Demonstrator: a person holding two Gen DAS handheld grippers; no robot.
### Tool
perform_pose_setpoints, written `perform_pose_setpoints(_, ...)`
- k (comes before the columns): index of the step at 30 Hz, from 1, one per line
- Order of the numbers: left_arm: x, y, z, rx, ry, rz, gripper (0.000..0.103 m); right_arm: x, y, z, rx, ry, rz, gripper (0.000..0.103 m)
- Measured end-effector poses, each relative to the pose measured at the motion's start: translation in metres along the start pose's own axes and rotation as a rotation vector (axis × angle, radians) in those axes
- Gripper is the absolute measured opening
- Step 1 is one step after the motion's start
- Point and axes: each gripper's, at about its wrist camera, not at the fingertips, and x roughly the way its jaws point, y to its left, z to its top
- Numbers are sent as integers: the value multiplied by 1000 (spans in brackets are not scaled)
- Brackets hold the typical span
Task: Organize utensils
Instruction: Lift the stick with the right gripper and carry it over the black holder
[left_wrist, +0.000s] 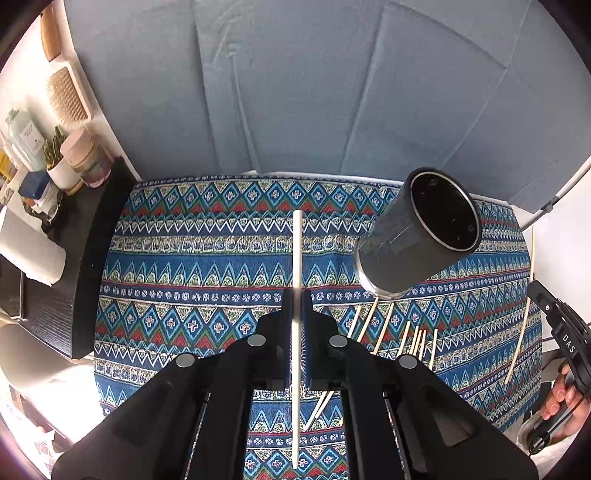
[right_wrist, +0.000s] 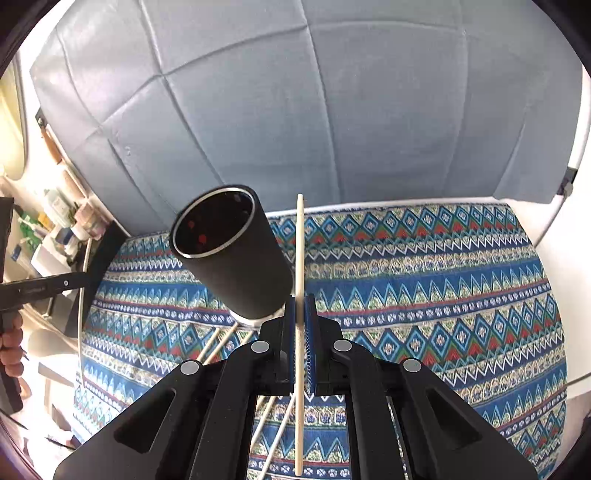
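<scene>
My left gripper is shut on a white chopstick, which runs straight up between the pads, high above the patterned cloth. The black cylinder holder stands upright to its right, mouth open. Several pale chopsticks lie on the cloth in front of the holder. My right gripper is shut on a pale wooden chopstick, just right of the holder. More loose chopsticks lie below it. The other gripper shows at the edge of each view.
A folded blue-grey backdrop rises behind the table. A black shelf at the left carries bottles, a small potted plant and a paper roll. A hand holds the right tool at the cloth's right edge.
</scene>
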Motion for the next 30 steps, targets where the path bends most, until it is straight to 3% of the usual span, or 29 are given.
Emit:
perform_pose_setpoints(11,-24,-46,43,32,-107,-12,5,-14,18,60,-85,-134,59,5)
perform_pose_setpoints(18,-41,-74,71,64,-226,-73,5,-21,25,91,-93,-242,152,5)
perform_pose_setpoints(24,-34,-108,88,63,-334,-145,5,-16,31,106,-94,-319,226,5)
perform_pose_setpoints(30,-19,-118,94,36,-397,-248,5,-2,36,111,-122,-379,267,5)
